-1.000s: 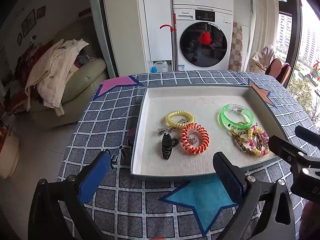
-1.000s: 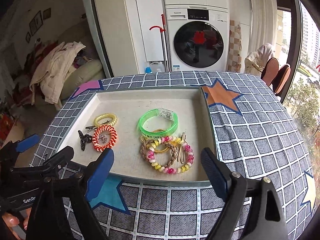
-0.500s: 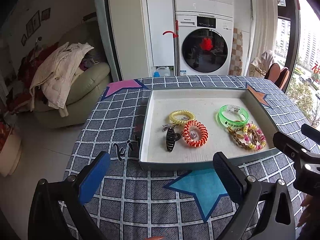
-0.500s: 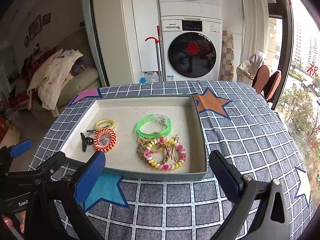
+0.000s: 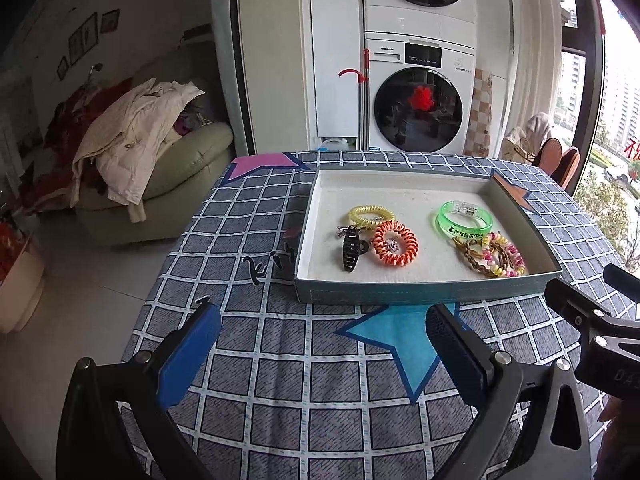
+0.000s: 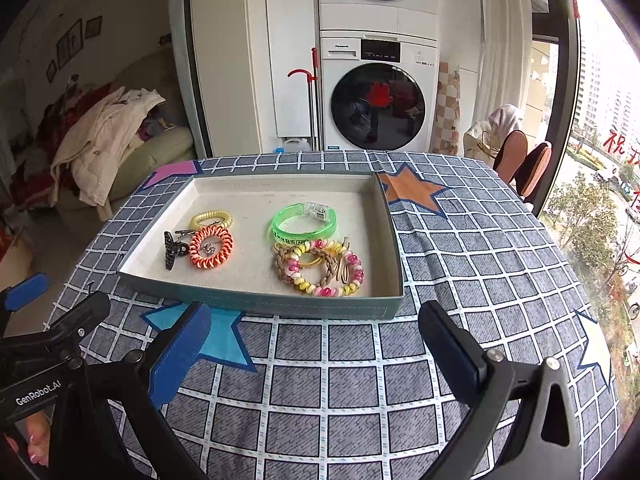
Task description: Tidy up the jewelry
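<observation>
A shallow grey-green tray point(image 5: 400, 295) point(image 6: 256, 303) sits on the checked tablecloth. It holds a yellow coil tie point(image 5: 371, 214) point(image 6: 211, 218), an orange coil tie point(image 5: 395, 243) point(image 6: 211, 247), a black claw clip point(image 5: 351, 248) point(image 6: 172, 249), a green bangle point(image 5: 463, 221) point(image 6: 304, 222) and a heap of braided and beaded bracelets point(image 5: 493, 259) point(image 6: 320, 267). My left gripper point(image 5: 322, 340) stands open over the cloth, short of the tray's near wall. My right gripper point(image 6: 314, 336) is open too, just before that wall. Nothing is between either pair of fingers.
The round table's cloth point(image 6: 480, 248) carries coloured stars. Its edge drops off at the left towards a sofa with clothes point(image 5: 136, 148). A washer stack point(image 6: 378, 92) stands behind, chairs point(image 6: 520, 160) at the right by the window.
Both grippers have drawn back from the tray towards the table's near side; the tray now looks smaller and farther. The right jaws widened slightly. The items in the tray have not moved.
</observation>
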